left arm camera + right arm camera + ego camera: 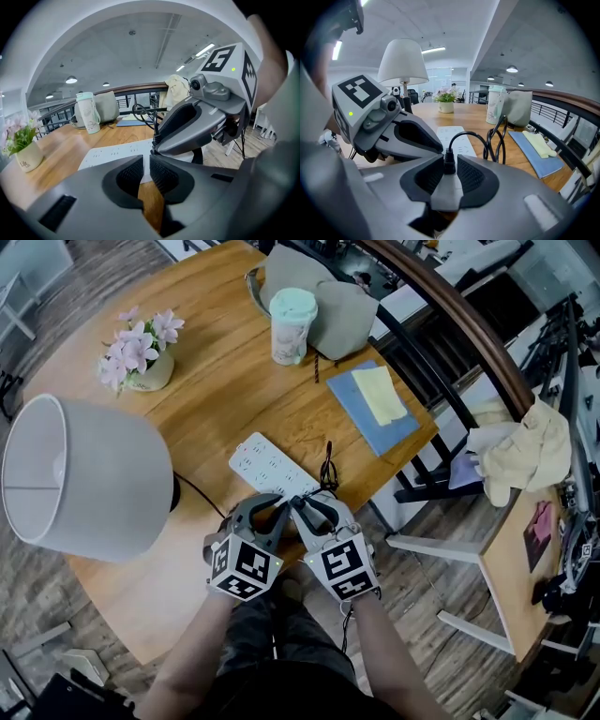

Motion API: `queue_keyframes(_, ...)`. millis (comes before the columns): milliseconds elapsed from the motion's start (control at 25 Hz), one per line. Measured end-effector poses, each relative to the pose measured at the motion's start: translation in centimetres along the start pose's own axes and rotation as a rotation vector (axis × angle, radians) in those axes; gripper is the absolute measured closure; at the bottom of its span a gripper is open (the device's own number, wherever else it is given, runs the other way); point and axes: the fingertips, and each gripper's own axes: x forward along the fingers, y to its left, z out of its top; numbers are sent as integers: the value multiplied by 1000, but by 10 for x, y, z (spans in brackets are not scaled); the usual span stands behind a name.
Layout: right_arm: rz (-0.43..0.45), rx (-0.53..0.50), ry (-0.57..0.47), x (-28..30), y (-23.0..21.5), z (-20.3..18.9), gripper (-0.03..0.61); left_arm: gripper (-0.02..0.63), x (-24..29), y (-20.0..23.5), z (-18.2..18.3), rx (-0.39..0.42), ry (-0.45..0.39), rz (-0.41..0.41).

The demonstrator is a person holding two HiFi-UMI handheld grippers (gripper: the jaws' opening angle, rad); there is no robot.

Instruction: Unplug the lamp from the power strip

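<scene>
The white-shaded lamp (80, 474) stands at the table's left, and its black cord runs toward the grippers. A white power strip (267, 465) lies flat in the middle of the table, with a coiled black cable (327, 468) beside it. My right gripper (450, 168) is shut on a black plug (449, 165) at the strip's near end (454, 136). The plug's cord arches up to the coil (494, 138). My left gripper (146, 164) sits right beside it, jaws drawn together to a thin slit with nothing between them. The strip (117, 152) lies just beyond its tips.
A flower pot (141, 357) stands at the far left. A mint cup (292, 324) and a grey bag (342, 306) are at the back, and a blue mat with a yellow cloth (375, 404) lies to the right. The table edge is close behind the grippers. A chair with a cream cloth (520, 456) stands to the right.
</scene>
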Motion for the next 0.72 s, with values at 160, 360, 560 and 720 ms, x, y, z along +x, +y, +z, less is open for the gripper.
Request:
queue_keyframes(160, 5, -8, 15, 5, 0, -1, 492, 614, 1, -3, 1, 4, 3, -7)
queue_keyframes(360, 27, 11, 12, 4, 1, -1, 505, 617, 1, -3, 0, -31, 3, -22)
queue_keyframes(560, 24, 6, 9, 4, 2, -1, 509, 617, 0, 1, 3, -75, 23, 2)
queue_keyframes(720, 22, 13, 9, 4, 2, -1, 508, 617, 1, 18, 9, -24, -1, 75)
